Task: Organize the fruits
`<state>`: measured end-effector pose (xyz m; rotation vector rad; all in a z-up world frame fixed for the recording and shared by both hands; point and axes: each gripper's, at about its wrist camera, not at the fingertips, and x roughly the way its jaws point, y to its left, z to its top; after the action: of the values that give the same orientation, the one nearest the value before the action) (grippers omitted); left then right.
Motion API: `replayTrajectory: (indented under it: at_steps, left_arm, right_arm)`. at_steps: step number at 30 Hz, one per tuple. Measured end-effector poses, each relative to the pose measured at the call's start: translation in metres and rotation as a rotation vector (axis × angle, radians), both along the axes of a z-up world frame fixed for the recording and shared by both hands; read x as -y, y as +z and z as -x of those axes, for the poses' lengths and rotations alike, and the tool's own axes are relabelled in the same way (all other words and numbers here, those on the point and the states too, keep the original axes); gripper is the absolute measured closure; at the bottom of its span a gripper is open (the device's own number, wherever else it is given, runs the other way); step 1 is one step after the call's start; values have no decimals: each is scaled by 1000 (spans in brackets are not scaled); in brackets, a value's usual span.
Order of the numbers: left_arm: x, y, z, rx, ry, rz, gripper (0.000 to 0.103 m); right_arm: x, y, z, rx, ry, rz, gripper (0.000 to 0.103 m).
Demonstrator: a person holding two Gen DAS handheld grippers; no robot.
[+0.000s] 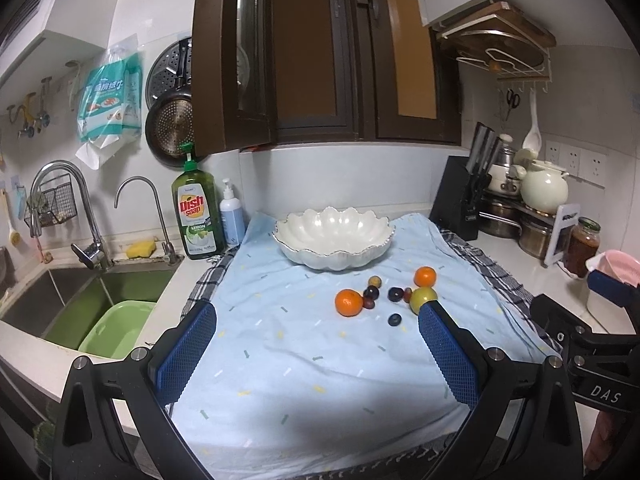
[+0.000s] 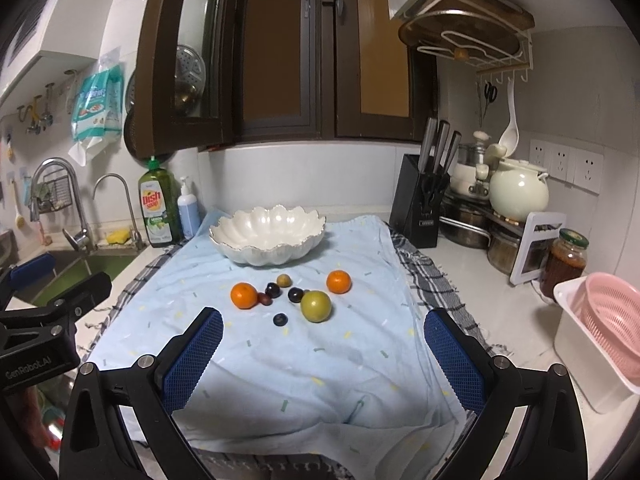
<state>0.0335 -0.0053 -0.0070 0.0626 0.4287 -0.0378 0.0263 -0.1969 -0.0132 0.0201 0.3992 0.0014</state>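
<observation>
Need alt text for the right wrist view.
Open right gripper hovers over a light blue cloth where two oranges, a green fruit and small dark fruits lie loose before an empty white bowl.

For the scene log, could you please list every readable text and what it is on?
"Dish soap", "LEMON": green bottle.
"DAS": right gripper body.
"GenRobot.AI": left gripper body.
Hanging bag print, knife block label: too blurred to read.

Green bottle (image 1: 197, 216): "Dish soap", "LEMON"; right gripper body: "DAS"; left gripper body: "GenRobot.AI"
</observation>
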Motion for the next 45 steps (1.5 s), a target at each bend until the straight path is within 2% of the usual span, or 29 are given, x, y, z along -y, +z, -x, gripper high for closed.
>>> replayTrajectory:
  at_steps: [4, 12, 22, 28, 35, 40, 42, 45]
  left_arm:
    - [-7, -8, -22, -24, 5, 25, 0]
    - [-5, -23, -67, -37, -59, -71, 0]
    - [-11, -49, -148, -155, -162, -47, 0]
    - [-6, -65, -177, -181, -227, -55, 3]
    - [5, -88, -211, -265, -285, -70, 11]
    - [22, -110, -231, -325, -300, -88, 18]
    - [28, -116, -236, -340, -293, -103, 19]
    - [35, -124, -243, -362, -293, -112, 22]
  right_arm:
    - [-3, -7, -16, -19, -7, -4, 1]
    - [-15, -22, -62, -74, -20, -19, 1]
    - [-27, -45, -128, -158, -63, -42, 1]
    - [-30, -59, -160, -213, -106, -51, 2]
    - [-29, -77, -186, -290, -138, -50, 9]
    - [-21, -95, -206, -352, -101, -58, 17]
    - [-17, -103, -216, -386, -67, -67, 24]
    - [-11, -112, -227, -419, -33, -87, 27]
